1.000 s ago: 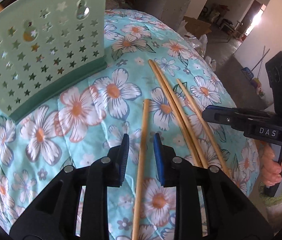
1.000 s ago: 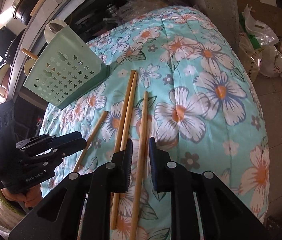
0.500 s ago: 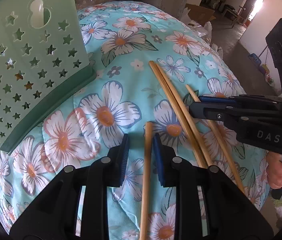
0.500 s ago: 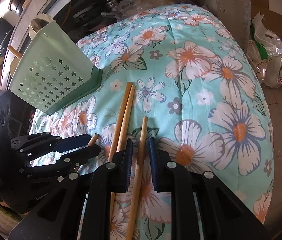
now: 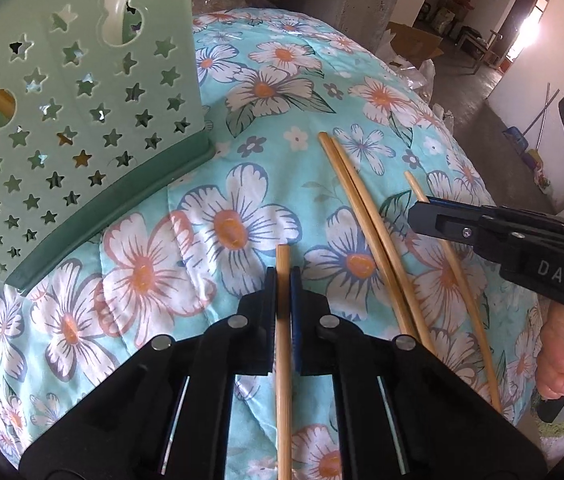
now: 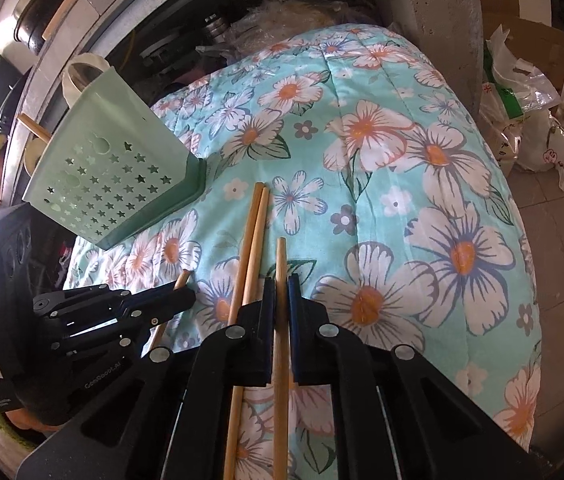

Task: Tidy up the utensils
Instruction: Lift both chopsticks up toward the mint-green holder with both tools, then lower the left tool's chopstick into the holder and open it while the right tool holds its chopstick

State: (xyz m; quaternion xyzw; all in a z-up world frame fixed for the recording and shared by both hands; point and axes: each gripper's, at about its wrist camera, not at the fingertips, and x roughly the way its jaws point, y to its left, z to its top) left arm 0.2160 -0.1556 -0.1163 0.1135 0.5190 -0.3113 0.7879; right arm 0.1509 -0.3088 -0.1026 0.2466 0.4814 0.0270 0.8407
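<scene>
A pale green holder (image 5: 82, 140) (image 6: 122, 160) with star-shaped holes stands on the floral quilt (image 5: 266, 92) (image 6: 401, 160), at the left in both views. My left gripper (image 5: 283, 274) (image 6: 186, 294) is closing, its pads pressing a bamboo chopstick (image 5: 283, 254) (image 6: 182, 279) near its far tip. My right gripper (image 6: 281, 282) (image 5: 421, 208) is closing the same way on another chopstick (image 6: 280, 252) (image 5: 453, 280). Between the two lies a loose pair of chopsticks (image 5: 365, 216) (image 6: 256, 220), side by side on the quilt. Both held chopsticks still rest on the fabric.
The quilt drops away at its right edge to a floor with plastic bags and cardboard boxes (image 6: 541, 80). A concrete pillar (image 6: 433, 12) stands behind it. Pots and shelves (image 6: 42, 20) crowd the far left. A person's hand (image 5: 561, 360) grips the right tool.
Both grippers slid forward along their chopsticks toward the far tips, then their jaws narrowed from a loose gap onto the sticks. The holder looms larger in the left wrist view.
</scene>
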